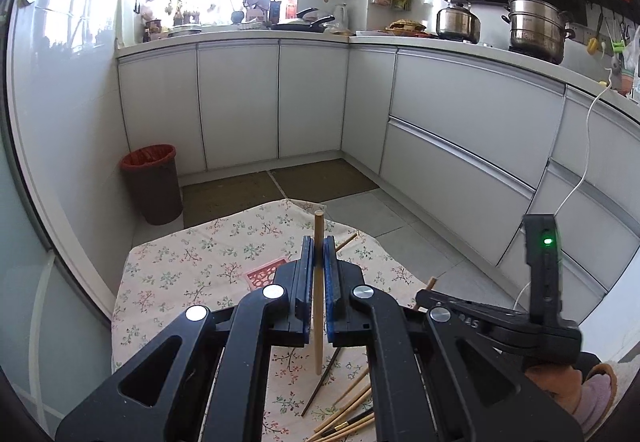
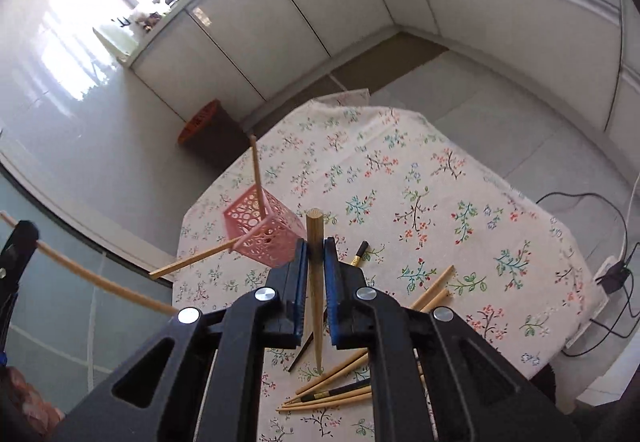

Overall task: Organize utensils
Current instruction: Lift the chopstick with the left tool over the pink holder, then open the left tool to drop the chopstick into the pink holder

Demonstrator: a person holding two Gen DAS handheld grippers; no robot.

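Hiding pink holder (image 1: 262,278) behind left tool (image 1: 319,252)

A pale wooden chopstick (image 1: 318,306) stands upright, clamped; another (image 2: 315,282) likewise. Two lean in the pink perforated plastic basket (image 2: 260,234); loose wooden chopsticks (image 2: 332,390) lie scattered.

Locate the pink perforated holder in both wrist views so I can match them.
Left wrist: pink holder sits low centre, mostly hidden behind the left gripper.
Right wrist: pink holder is centre-left, in full view, with chopsticks poking out.
Shared landmark: the floral tablecloth under it.
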